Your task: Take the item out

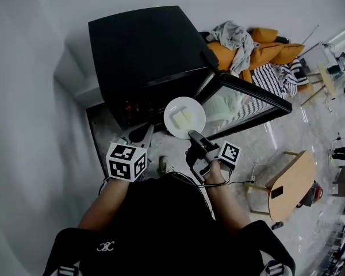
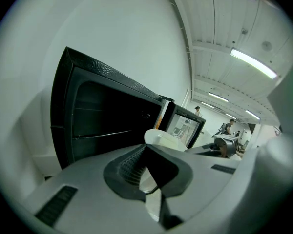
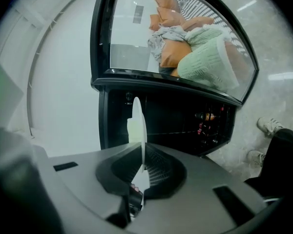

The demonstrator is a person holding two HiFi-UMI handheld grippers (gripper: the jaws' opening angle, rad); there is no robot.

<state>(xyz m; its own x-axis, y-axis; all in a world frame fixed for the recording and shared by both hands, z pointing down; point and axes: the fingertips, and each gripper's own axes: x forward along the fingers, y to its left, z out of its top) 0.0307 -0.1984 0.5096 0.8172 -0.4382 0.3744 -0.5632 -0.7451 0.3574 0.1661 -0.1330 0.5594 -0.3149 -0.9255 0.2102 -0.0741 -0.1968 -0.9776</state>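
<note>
The right gripper (image 1: pixel 194 134) is clamped on the near rim of the white plate (image 1: pixel 190 106), which carries pale food (image 1: pixel 181 120) just in front of the open black oven (image 1: pixel 144 50). The left gripper (image 1: pixel 144 134) is closed on nothing, near the plate. The oven's glass door (image 1: pixel 247 99) stands open at the right, with orange cushions (image 1: pixel 264 48) and a wooden table (image 1: pixel 290 186) on the pale glossy floor (image 1: pixel 302 134) beyond.

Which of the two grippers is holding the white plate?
The right gripper: its jaws pinch the rim of the white plate. The left gripper, beside it, has nothing between its jaws.
</note>
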